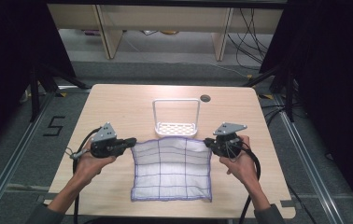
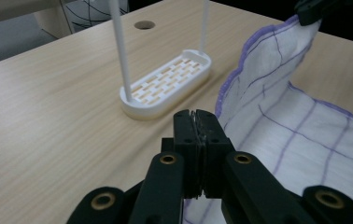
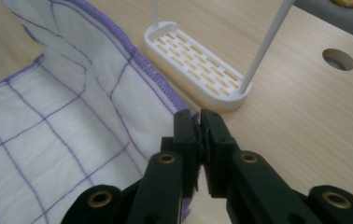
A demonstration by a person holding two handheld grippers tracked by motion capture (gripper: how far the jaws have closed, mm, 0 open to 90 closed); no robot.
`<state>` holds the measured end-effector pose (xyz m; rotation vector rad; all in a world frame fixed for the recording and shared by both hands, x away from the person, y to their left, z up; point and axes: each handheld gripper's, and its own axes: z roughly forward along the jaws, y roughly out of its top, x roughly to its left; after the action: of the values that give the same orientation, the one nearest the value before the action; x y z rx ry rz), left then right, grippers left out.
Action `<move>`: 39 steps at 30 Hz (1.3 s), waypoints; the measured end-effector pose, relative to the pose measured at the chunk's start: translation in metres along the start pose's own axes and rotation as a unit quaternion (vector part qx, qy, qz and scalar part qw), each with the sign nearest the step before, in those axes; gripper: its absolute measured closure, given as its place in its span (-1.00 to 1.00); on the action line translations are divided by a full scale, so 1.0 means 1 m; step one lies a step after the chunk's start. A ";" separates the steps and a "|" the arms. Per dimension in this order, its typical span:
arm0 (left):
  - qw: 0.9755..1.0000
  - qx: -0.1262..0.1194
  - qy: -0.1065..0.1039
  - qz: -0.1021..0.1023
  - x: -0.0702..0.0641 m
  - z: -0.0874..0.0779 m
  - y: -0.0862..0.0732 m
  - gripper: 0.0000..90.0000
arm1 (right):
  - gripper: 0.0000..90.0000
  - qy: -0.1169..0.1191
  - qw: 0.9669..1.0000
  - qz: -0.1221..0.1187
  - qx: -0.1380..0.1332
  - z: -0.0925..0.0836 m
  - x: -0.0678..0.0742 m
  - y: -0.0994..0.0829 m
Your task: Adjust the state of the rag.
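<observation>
A white cloth (image 1: 172, 168) with purple grid lines and purple hem lies on the wooden table (image 1: 118, 102). My left gripper (image 1: 131, 142) is shut on the cloth's far left corner, and my right gripper (image 1: 208, 141) is shut on its far right corner, both lifting that far edge slightly. In the left gripper view the jaws (image 2: 196, 122) pinch the cloth (image 2: 300, 135) edge. In the right gripper view the jaws (image 3: 198, 123) clamp the hem of the cloth (image 3: 58, 121). A white rack (image 1: 176, 119) with a slotted base and a tall hoop stands just beyond the cloth.
The rack's slotted base (image 2: 167, 84) (image 3: 198, 58) sits close ahead of both grippers. A round cable hole (image 1: 205, 98) lies at the table's far right. Black stands and cables flank the table on the floor.
</observation>
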<state>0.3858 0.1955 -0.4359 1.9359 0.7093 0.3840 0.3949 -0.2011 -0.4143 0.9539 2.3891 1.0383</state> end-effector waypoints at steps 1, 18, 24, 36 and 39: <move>1.000 0.002 -0.006 0.002 -0.004 -0.002 -0.004 0.94 | 0.91 0.001 1.000 -0.004 -0.006 -0.001 0.002 -0.003; 0.998 0.044 -0.049 -0.003 -0.047 -0.015 -0.056 0.93 | 0.90 0.024 0.999 -0.016 0.013 -0.012 0.040 -0.051; 0.996 0.060 -0.061 0.006 -0.054 -0.011 -0.070 0.92 | 0.88 0.026 0.999 -0.021 0.024 -0.011 0.052 -0.067; 0.992 0.098 -0.079 0.026 -0.073 -0.013 -0.092 0.92 | 0.84 0.032 0.997 -0.046 0.049 -0.018 0.069 -0.089; 0.990 0.116 -0.080 0.017 -0.075 -0.011 -0.096 0.85 | 0.72 0.036 0.997 -0.034 0.065 -0.018 0.073 -0.097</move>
<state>0.2916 0.1877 -0.5141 2.1722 0.6391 0.1697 0.2909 -0.2076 -0.4794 0.8845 2.5567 0.9171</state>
